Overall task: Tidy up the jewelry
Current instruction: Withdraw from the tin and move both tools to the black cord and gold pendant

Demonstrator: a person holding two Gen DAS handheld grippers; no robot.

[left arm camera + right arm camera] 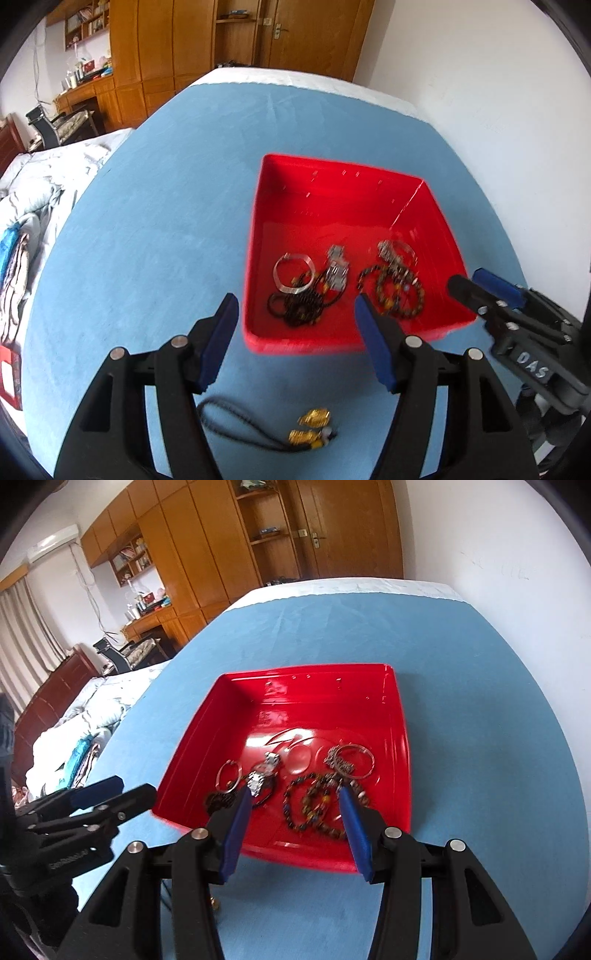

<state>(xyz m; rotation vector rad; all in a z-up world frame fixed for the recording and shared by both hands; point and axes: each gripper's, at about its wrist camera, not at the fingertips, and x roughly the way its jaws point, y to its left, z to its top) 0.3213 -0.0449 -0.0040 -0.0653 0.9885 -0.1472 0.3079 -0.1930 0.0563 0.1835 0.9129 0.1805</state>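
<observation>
A red tray (332, 192) (207, 723) sits on a blue cloth and holds several pieces of jewelry: a silver bangle (291, 273), black cords, a silver watch (262, 771) and beaded bracelets (399, 291) (314, 808). A black cord with gold charms (310, 428) lies on the cloth in front of the tray, below my left gripper (295, 314). That gripper is open and empty above the tray's near-left rim. My right gripper (291, 797) is open and empty above the tray's near edge, over the beaded bracelets; it shows at the right in the left wrist view (469, 280).
The blue cloth (166, 221) covers a table beside a white wall (480, 92). A bed with rumpled bedding (33, 206) lies to the left. Wooden wardrobes (207, 554) and a desk stand at the back.
</observation>
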